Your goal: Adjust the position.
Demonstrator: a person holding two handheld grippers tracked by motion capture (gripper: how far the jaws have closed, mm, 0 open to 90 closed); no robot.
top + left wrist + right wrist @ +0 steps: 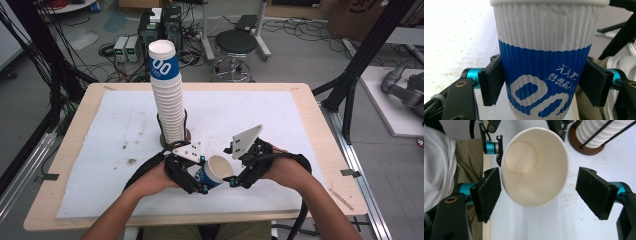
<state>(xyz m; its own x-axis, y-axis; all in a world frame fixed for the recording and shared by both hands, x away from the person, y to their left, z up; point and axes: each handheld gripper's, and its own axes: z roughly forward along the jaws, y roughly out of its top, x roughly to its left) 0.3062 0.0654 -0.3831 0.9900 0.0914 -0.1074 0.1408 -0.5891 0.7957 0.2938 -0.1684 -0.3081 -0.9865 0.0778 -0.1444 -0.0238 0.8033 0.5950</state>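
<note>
A person's left gripper (pixel 541 82) clamps a ribbed blue-and-white paper cup (pixel 544 60) by its printed band, both pads pressed to the cup's sides, the cup tipped so its mouth faces the right gripper (pixel 539 192). That gripper's jaws stand apart around the rim: one pad sits at or just beside the cup wall, the other well clear, so nothing is gripped there. In the high view the cup (pixel 215 172) hangs between the two tools, close to the person and above the white mat (pixel 115 150).

The risk, by this reading, is a crushed or slipping cup: thin paper may buckle if the right jaws close on the open rim, and the left hold could release before the other has firm purchase.

Beyond both grippers rises a tall stack of matching cups (pixel 167 97) in a wire holder on a round wooden base (pixel 584 148), near enough to be knocked by a wide swing. Farther off, a black stool (pixel 235 47) and cabled equipment stand on the floor.
</note>
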